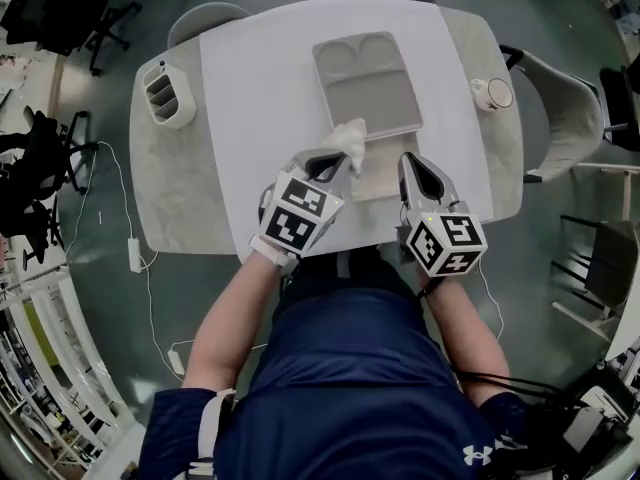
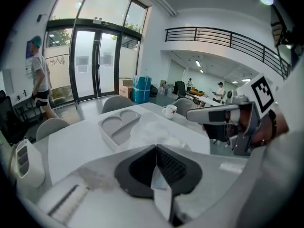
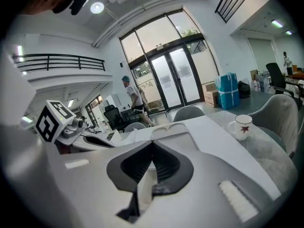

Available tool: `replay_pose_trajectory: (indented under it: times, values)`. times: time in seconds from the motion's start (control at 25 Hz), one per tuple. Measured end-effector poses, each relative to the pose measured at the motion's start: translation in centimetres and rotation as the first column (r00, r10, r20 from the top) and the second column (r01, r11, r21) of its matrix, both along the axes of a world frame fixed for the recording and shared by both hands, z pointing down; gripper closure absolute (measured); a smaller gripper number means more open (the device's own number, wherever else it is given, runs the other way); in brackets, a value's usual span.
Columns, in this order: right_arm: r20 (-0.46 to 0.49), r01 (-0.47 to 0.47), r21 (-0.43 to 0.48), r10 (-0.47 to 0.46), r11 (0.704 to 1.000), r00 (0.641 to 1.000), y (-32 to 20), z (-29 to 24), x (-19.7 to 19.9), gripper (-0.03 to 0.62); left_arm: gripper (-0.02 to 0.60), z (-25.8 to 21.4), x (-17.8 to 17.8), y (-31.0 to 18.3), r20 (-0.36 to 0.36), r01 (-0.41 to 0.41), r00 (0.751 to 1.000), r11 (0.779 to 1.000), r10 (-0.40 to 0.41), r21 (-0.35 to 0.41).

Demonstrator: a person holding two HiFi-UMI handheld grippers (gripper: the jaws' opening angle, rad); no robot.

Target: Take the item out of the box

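A flat pale box [image 1: 380, 180] lies near the table's front edge. A white tissue [image 1: 350, 138] rises out of it, crumpled. My left gripper [image 1: 338, 160] is shut on that tissue, and a white strip of the tissue [image 2: 160, 182] shows pinched between its jaws, with the rest of it bunched beyond the tips. My right gripper [image 1: 408, 164] sits at the box's right edge with its jaws together. A pale strip [image 3: 142, 186] shows between them and looks like the box's edge. The right gripper [image 2: 209, 114] also appears in the left gripper view.
A grey compartment tray [image 1: 368, 83] lies just beyond the box on the white cloth [image 1: 260, 88]. A white caddy [image 1: 168, 93] stands at the far left and a mug [image 1: 492, 93] at the far right. Chairs ring the table. A person [image 3: 133, 99] walks far off.
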State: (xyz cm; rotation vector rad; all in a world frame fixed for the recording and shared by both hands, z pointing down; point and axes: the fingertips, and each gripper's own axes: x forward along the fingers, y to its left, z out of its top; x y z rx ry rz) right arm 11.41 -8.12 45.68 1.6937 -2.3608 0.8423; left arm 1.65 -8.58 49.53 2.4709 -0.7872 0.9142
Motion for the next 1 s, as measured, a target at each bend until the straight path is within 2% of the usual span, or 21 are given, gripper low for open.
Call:
replay_pose_trajectory:
  times: [0.4, 0.56, 1.0]
  values:
    - [0.007, 0.129, 0.027, -0.130, 0.991, 0.992, -1.3, -1.0, -6.3, 0.592, 0.577, 0.4, -7.8, 0.4, 0.050, 0.149, 0.987, 0.988, -0.150, 0.023]
    - [0.008, 0.156, 0.027, -0.156, 0.987, 0.988, -1.5, -1.1, -7.9, 0.592, 0.577, 1.4, -9.7, 0.7, 0.091, 0.164, 0.982, 0.986, -0.166, 0.033]
    - [0.003, 0.160, -0.027, -0.160, 0.987, 0.987, -2.0, 1.3, -9.0, 0.591, 0.577, 6.2, -11.8, 1.4, 0.125, 0.193, 0.975, 0.979, -0.184, -0.060]
